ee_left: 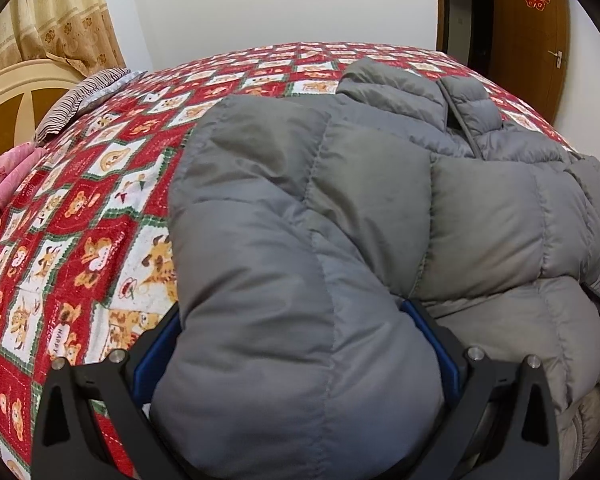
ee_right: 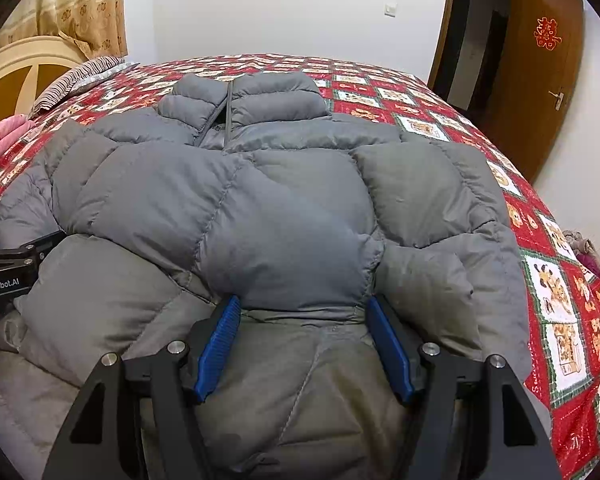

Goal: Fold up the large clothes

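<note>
A grey puffer jacket (ee_right: 284, 184) lies front up on the bed, its collar (ee_right: 248, 96) toward the far side. In the left wrist view a thick padded fold of the jacket (ee_left: 300, 240) bulges up between my blue pads (ee_left: 432, 332). My left gripper (ee_left: 292, 316) is shut on that fold. In the right wrist view my right gripper (ee_right: 302, 304) pinches a puffed part near the jacket's near edge between its blue pads (ee_right: 220, 340). The left gripper's black body (ee_right: 16, 264) shows at the left edge of that view, against the jacket.
The bed carries a red patchwork cover (ee_left: 84, 216) with bear pictures. A striped pillow (ee_left: 80, 100) and pink bedding (ee_left: 8, 188) lie at its left end by the headboard (ee_left: 16, 92). A brown door (ee_right: 548, 80) stands open at the far right.
</note>
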### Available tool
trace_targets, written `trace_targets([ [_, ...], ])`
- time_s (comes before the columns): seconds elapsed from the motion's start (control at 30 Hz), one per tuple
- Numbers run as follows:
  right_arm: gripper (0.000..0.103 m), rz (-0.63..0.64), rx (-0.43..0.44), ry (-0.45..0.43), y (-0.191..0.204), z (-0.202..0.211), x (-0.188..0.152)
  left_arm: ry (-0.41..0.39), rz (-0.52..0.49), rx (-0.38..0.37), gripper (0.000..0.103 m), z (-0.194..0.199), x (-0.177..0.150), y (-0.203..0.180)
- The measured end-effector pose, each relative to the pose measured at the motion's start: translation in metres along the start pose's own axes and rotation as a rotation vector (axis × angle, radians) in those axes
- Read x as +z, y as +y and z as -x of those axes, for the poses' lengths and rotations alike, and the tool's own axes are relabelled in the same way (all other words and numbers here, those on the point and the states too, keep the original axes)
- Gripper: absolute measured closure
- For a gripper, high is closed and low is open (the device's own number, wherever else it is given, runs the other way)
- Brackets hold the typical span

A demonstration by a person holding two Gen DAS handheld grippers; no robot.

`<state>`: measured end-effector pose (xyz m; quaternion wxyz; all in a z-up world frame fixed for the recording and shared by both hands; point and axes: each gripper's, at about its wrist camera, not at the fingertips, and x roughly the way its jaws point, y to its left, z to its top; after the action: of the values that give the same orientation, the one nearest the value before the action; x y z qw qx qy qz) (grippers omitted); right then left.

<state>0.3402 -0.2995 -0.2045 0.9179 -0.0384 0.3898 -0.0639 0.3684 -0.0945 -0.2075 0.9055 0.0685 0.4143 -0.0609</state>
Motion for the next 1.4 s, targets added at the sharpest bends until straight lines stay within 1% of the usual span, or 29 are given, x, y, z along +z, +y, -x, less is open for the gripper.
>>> trace_targets([
  [0.57,0.037,0.006,-0.007,0.000,0.001,0.001,-0.001,-0.006,-0.015,0.024,0.000,0.002,0.001,-0.001],
  [0.63,0.036,0.007,0.004,0.007,0.000,0.001,0.001,0.003,-0.027,0.033,0.000,0.008,0.003,-0.001],
  [0.7,0.036,0.010,0.049,0.032,-0.006,0.007,0.004,0.016,-0.058,0.040,0.000,0.022,0.009,0.002],
  [0.73,0.035,0.015,0.063,0.045,-0.007,0.010,0.005,0.002,-0.065,0.036,0.000,0.033,0.013,0.004],
  [0.8,0.034,0.016,0.104,0.059,-0.011,0.023,0.012,-0.055,-0.078,0.014,0.000,0.057,0.026,0.010],
  [0.87,0.032,0.011,0.138,0.050,-0.015,0.038,0.027,-0.101,-0.112,0.024,0.000,0.070,0.048,0.012],
  [0.9,0.029,0.010,0.150,0.043,-0.017,0.042,0.037,-0.105,-0.121,0.023,0.000,0.070,0.058,0.011],
  [0.93,0.027,0.008,0.157,0.042,-0.018,0.042,0.049,-0.100,-0.126,0.020,0.000,0.066,0.068,0.010],
  [0.97,0.026,-0.001,0.162,0.047,-0.020,0.039,0.061,-0.091,-0.120,0.027,0.000,0.057,0.083,0.009],
  [1.03,0.026,-0.040,0.183,0.064,-0.024,0.029,0.085,-0.076,-0.095,0.042,0.000,0.039,0.103,0.008],
  [1.07,0.026,-0.072,0.189,0.069,-0.028,0.021,0.100,-0.049,-0.079,0.044,0.000,0.024,0.118,0.006],
  [1.13,0.026,-0.113,0.173,0.077,-0.033,0.001,0.133,-0.023,-0.048,0.044,0.000,0.002,0.142,0.003],
  [1.2,0.025,-0.162,0.149,0.086,-0.040,-0.022,0.163,-0.021,-0.014,0.052,0.000,-0.014,0.166,0.002],
  [1.23,0.024,-0.183,0.144,0.092,-0.042,-0.030,0.174,-0.016,0.004,0.052,0.000,-0.022,0.179,0.001],
  [1.27,0.023,-0.221,0.144,0.109,-0.047,-0.044,0.189,-0.005,0.021,0.043,0.000,-0.028,0.186,-0.001],
  [1.33,0.023,-0.274,0.141,0.144,-0.052,-0.065,0.209,0.031,0.056,0.000,0.000,-0.043,0.204,-0.004],
  [1.4,0.022,-0.296,0.136,0.173,-0.052,-0.088,0.229,0.069,0.082,-0.021,0.000,-0.060,0.219,-0.011],
])
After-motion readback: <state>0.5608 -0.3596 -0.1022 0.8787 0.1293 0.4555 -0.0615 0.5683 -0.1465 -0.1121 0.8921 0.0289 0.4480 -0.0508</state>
